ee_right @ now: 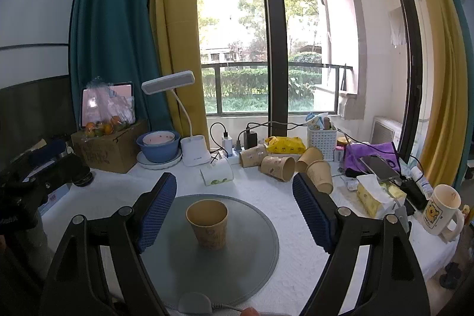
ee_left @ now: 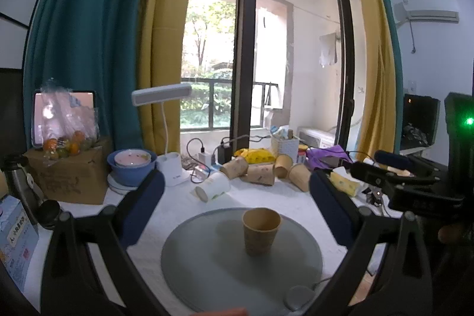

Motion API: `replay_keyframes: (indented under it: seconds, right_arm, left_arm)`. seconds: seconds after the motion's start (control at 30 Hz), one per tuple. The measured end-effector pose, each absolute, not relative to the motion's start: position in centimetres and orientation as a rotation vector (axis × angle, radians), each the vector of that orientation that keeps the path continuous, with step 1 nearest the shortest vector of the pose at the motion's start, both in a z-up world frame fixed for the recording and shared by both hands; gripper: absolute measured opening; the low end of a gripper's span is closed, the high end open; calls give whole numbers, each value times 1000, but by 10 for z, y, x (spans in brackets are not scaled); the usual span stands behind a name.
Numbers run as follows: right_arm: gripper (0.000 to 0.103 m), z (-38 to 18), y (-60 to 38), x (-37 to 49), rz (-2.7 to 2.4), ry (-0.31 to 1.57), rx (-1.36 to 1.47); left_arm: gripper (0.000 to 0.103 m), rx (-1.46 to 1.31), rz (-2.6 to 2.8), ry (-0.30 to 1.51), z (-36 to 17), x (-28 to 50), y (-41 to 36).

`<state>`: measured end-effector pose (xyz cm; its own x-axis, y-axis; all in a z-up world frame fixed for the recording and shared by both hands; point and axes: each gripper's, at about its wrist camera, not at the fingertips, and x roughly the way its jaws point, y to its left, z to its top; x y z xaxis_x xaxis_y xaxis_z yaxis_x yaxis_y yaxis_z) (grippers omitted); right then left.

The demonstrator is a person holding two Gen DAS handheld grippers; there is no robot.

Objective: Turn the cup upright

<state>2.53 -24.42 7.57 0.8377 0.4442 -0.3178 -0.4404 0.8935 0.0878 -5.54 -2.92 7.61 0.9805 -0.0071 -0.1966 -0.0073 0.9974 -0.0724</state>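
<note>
A brown paper cup (ee_left: 261,230) stands upright, mouth up, on a round grey mat (ee_left: 207,265). It also shows in the right wrist view (ee_right: 208,224) on the same mat (ee_right: 248,253). My left gripper (ee_left: 237,197) is open and empty, its blue-padded fingers wide on either side of the cup and above it. My right gripper (ee_right: 234,197) is open and empty, with the cup between its fingers, nearer the left one. Neither gripper touches the cup.
Several brown paper cups (ee_right: 281,166) and a white cup (ee_right: 217,174) lie on their sides behind the mat. A desk lamp (ee_right: 194,151), blue bowl (ee_right: 158,148), cardboard box (ee_right: 109,150), tissue pack (ee_right: 374,194), bear mug (ee_right: 441,211) and chargers crowd the table's back and right.
</note>
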Motion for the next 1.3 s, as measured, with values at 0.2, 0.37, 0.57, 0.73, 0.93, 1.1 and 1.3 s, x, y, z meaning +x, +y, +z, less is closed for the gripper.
replay_keyframes:
  seconds: [0.2,0.37,0.57,0.73,0.93,1.1,1.3]
  right_arm:
    - [83,74,-244,26,471,342,13]
    - [83,73,-242,26,472,344,11]
    - [83,72,-241,26,473,345,11]
    - [83,71,-239,24,475,347,10]
    - [83,71,-238,24,476,348,9]
    - [83,71,-237,24,476,349,9]
    - [83,70,-236,24,478,350,10]
  left_arm:
    - [99,-71,11,204,75,-55,-28]
    - [99,-74,14,204,74,-54,-26]
    - [99,-78,13,203,74,-54,-26]
    - [99,-79,13,203,73,-55,-25]
    - [99,-79,11,204,73,-54,-25]
    - [99,-80,12,204,72,-56,-26]
    - [99,-82,33,174,71,-59,-27]
